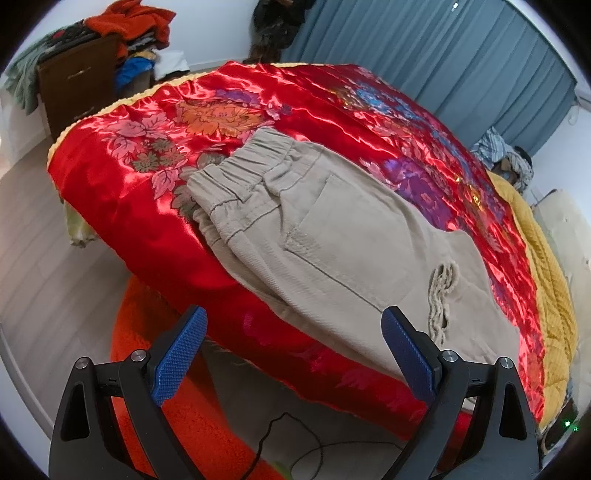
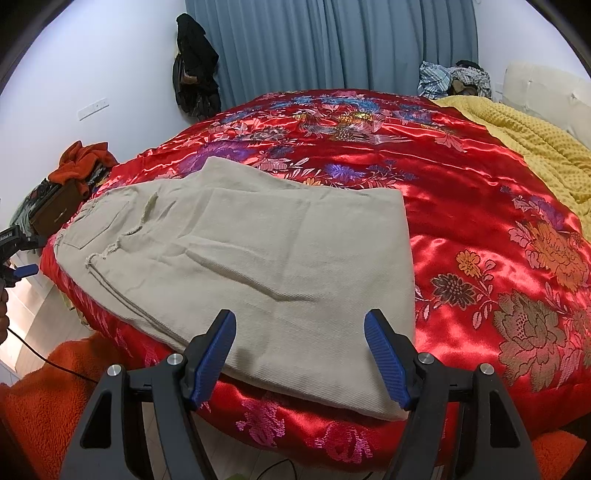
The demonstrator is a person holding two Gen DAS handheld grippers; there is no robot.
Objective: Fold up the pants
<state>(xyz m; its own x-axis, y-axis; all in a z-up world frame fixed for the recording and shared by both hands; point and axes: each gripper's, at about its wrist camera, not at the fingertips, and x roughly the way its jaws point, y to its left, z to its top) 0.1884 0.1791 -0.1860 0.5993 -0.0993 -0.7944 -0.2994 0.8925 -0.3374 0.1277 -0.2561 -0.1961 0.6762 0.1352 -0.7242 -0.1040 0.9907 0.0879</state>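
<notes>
Bed [image 2: 480, 221] with red floral satin cover [image 1: 155, 206] fills both views; yellow blanket [image 2: 535, 144] lies along its far right side by the headboard end. Blue curtain [image 2: 332, 44] hangs behind the bed, dark clothes [image 2: 195, 66] hang on the wall at its left edge. Orange rug [image 1: 192, 417] on the floor under the bed's near edge, black cable [image 1: 280, 435] trailing over it. Brown dresser [image 1: 74, 96] stands off the bed's left corner, piled with clothes [image 1: 129, 22], orange on top. Striped bundle [image 2: 439, 79] sits at the far end of the bed, beside the blanket. Pants [image 2: 258, 266], beige, lie flat on the cover along the bed's near edge, folded in half lengthwise with one leg on the other; elastic waistband [image 1: 236, 173] at the left end, back pocket [image 1: 332, 221] facing up, frayed tear [image 1: 441, 295] just past the pocket, leg hems at the right end, slightly over the bed's near edge. Left gripper [image 1: 293, 358] hovers off the near edge at the waist end, jaws wide apart, nothing between them, not touching the pants. Right gripper [image 2: 300, 358] hovers at the near edge over the hem end, jaws wide apart, empty; contact with the fabric cannot be told. Left gripper also shows at the far left of the right wrist view, partly cut off.
</notes>
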